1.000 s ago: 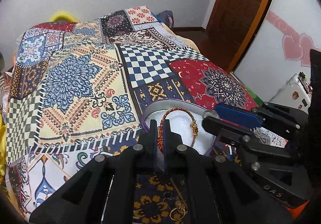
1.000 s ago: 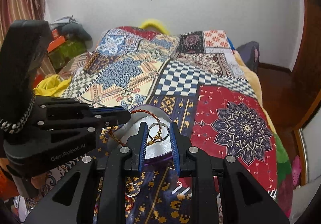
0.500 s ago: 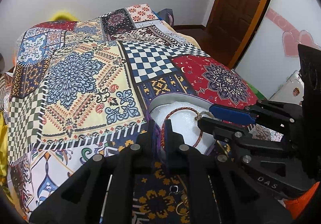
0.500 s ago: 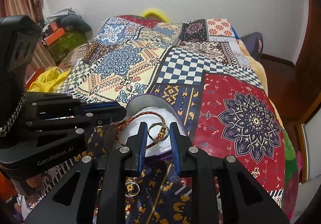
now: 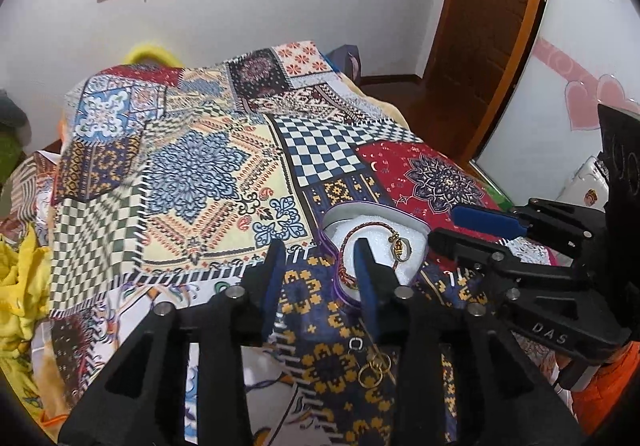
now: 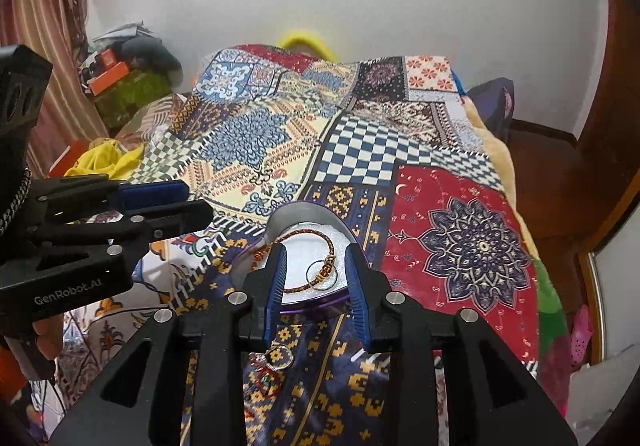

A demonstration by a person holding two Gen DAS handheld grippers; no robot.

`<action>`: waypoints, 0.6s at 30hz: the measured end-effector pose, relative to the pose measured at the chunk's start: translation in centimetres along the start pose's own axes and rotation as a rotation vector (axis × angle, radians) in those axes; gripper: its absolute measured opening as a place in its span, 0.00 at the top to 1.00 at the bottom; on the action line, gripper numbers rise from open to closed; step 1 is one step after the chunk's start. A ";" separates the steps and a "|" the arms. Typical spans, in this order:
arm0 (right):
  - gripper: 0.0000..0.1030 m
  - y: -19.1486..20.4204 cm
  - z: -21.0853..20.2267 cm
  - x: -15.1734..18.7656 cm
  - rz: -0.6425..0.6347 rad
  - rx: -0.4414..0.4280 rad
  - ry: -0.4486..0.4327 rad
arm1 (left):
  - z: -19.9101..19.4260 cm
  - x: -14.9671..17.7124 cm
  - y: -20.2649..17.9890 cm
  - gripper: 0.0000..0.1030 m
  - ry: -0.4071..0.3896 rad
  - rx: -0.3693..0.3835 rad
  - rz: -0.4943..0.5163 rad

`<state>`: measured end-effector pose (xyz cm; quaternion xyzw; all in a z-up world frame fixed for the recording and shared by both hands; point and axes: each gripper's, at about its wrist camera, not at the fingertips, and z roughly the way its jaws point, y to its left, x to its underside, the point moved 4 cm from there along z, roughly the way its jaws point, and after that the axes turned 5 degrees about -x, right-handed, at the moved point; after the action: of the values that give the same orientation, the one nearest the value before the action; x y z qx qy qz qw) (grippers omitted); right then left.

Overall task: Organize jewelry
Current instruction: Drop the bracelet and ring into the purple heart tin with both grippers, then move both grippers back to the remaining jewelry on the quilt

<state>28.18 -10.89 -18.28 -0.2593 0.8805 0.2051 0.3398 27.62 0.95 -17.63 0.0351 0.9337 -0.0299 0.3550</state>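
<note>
A round purple-rimmed jewelry box (image 6: 276, 224) with a white foam lining lies open on the patterned bedspread; it also shows in the left wrist view (image 5: 334, 212). A red braided bracelet (image 6: 310, 234) with a gold clasp and a silver ring (image 6: 322, 276) lies inside it, also seen in the left wrist view (image 5: 366, 228). My left gripper (image 5: 320, 252) is open and empty, at the box's left rim. My right gripper (image 6: 316, 260) is open and empty, straddling the box's near side above the ring.
Loose rings and a red charm (image 6: 276, 360) lie on the bedspread (image 6: 460, 246) in front of the box; gold rings (image 5: 374, 366) show in the left wrist view. Yellow cloth (image 5: 16, 278) sits at the left edge. A wooden door (image 5: 492, 18) stands far right.
My left gripper opened and let go of the bracelet, which now lies in the box. My right gripper opened wider, and the ring lies in the box.
</note>
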 end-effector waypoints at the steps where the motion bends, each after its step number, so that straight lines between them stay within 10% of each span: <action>1: 0.71 0.1 -0.4 -0.1 -0.002 0.003 -0.006 | -0.4 0.1 0.1 0.62 -0.003 -0.001 -0.002; 18: 0.63 1.1 -4.4 1.4 -0.007 0.050 -0.065 | -4.1 4.2 -0.1 0.55 0.027 0.003 -0.020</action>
<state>24.45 -12.81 -16.04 -0.2471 0.8729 0.1903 0.3753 21.77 1.41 -17.40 0.0267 0.9386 -0.0344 0.3422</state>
